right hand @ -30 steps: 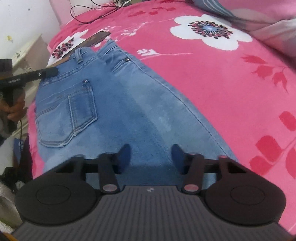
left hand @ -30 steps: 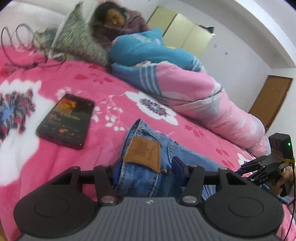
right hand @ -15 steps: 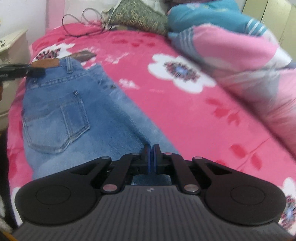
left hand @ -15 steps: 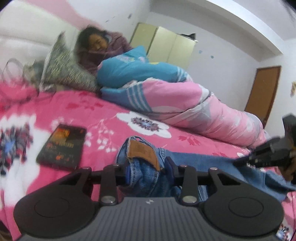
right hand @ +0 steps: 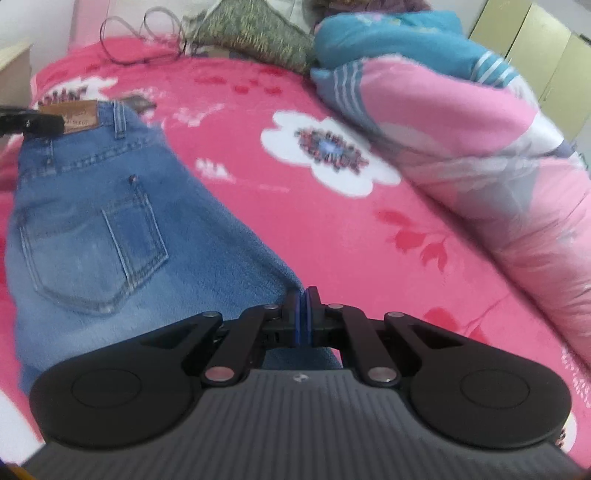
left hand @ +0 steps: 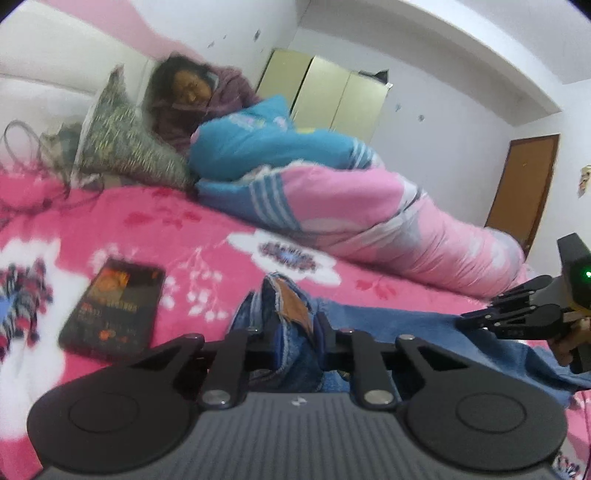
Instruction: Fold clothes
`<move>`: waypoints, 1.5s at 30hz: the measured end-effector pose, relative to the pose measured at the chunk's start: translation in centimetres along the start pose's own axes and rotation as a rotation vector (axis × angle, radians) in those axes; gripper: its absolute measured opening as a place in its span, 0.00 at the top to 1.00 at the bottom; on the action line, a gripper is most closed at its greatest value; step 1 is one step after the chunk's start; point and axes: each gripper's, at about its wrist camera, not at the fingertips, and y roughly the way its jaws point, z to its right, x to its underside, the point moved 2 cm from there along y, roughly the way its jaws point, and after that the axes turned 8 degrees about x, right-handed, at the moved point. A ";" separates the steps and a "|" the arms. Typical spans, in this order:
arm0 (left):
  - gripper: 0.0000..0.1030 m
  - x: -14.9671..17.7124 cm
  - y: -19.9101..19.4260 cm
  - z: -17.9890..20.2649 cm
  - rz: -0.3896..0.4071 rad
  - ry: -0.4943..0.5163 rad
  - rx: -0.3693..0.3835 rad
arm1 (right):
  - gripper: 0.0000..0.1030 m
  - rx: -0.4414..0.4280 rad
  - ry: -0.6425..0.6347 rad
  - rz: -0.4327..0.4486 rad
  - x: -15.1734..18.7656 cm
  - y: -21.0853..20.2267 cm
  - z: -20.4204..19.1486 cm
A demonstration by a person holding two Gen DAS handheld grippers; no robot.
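Note:
Blue jeans (right hand: 110, 221) lie back pocket up on the pink flowered bedspread (right hand: 332, 236). In the left wrist view their waistband with the brown leather patch (left hand: 291, 310) is bunched between the fingers of my left gripper (left hand: 297, 332), whose jaws are closing and pressing on the denim. The left gripper's tip (right hand: 51, 123) also shows at the patch in the right wrist view. My right gripper (right hand: 303, 306) is shut, pinching the edge of the jeans' leg. From the left wrist it shows at the far right (left hand: 469, 321), with the jeans (left hand: 388, 325) stretched between the two.
A dark phone (left hand: 114, 306) lies on the bedspread left of the waistband. A person (left hand: 192, 88) lies at the far side under a pink and blue quilt (left hand: 351, 199), beside a patterned pillow (left hand: 125, 147) and loose cables (right hand: 140, 33). A brown door (left hand: 524, 184) stands at the right.
Left jaws have narrowed onto the waistband, which is now bunched up. Right jaws went from open over the leg to shut on its edge. Both grippers rose and tilted upward.

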 end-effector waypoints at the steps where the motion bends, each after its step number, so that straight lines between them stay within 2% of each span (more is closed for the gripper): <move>1: 0.83 -0.5 -0.1 0.2 0.012 0.009 0.008 | 0.99 0.007 0.002 0.015 -0.4 -0.4 0.2; 3: 0.83 -0.9 0.4 0.4 0.016 0.022 0.013 | 0.99 0.024 0.011 0.027 -0.9 -0.7 0.8; 7: 0.84 0.1 3.3 -0.5 -0.081 0.011 -0.031 | 0.99 0.023 0.028 -0.028 0.2 1.8 1.1; 11: 0.84 0.3 3.1 -1.1 -0.082 -0.004 -0.035 | 0.99 0.024 0.032 -0.076 1.6 4.6 0.6; 14: 0.84 0.6 3.3 -1.3 -0.097 0.000 -0.048 | 0.99 0.025 0.066 -0.046 1.3 4.1 0.9; 16: 0.81 1.0 3.7 -1.7 -0.119 -0.003 -0.066 | 0.99 0.022 0.081 -0.050 1.5 4.5 0.9; 18: 0.67 1.3 3.9 -2.4 -0.136 -0.035 -0.087 | 0.98 0.009 0.103 -0.082 2.2 5.7 0.7; 19: 0.63 1.4 3.9 -2.8 -0.137 -0.053 -0.099 | 0.97 0.005 0.104 -0.099 2.7 6.4 0.4; 21: 0.55 1.2 3.3 -3.1 -0.127 -0.068 -0.118 | 0.96 0.015 0.099 -0.083 3.2 6.9 0.1; 22: 0.55 1.0 2.8 -3.0 -0.114 -0.066 -0.130 | 0.92 0.025 0.100 -0.068 3.3 6.9 0.2; 23: 0.52 0.8 2.3 -2.9 -0.099 -0.060 -0.145 | 0.82 0.044 0.121 -0.058 3.3 6.6 0.6; 25: 0.49 0.3 1.2 -2.7 -0.065 -0.050 -0.168 | 0.72 0.080 0.163 -0.037 3.1 5.8 1.4; 29: 0.49 -1.3 -0.3 -1.4 0.001 -0.041 -0.148 | 0.71 0.108 0.255 0.047 3.0 1.9 3.2; 32: 0.49 -2.0 0.3 0.7 0.023 -0.021 -0.069 | 0.71 0.052 0.328 0.112 3.1 -1.4 3.5; 34: 0.49 -1.8 1.6 2.3 -0.006 -0.013 0.003 | 0.71 -0.018 0.332 0.138 3.4 -2.7 2.7; 36: 0.49 -0.6 3.5 3.4 -0.082 0.007 0.020 | 0.71 -0.070 0.310 0.148 3.7 -3.3 1.5; 38: 0.49 1.0 5.5 3.7 -0.179 0.020 -0.013 | 0.71 -0.103 0.273 0.127 4.3 -2.9 0.0; 39: 0.52 1.4 6.0 3.8 -0.203 0.027 -0.034 | 0.71 -0.116 0.275 0.101 4.8 -2.1 -0.6; 41: 0.57 1.6 6.5 3.7 -0.222 0.045 -0.082 | 0.71 -0.124 0.272 0.019 6.4 0.3 -1.9; 43: 0.56 1.9 7.0 3.6 -0.242 0.063 -0.130 | 0.69 -0.097 0.323 0.028 7.7 1.4 -2.2; 45: 0.54 1.3 6.9 3.8 -0.242 0.069 -0.131 | 0.69 -0.080 0.360 0.031 8.3 1.9 -2.4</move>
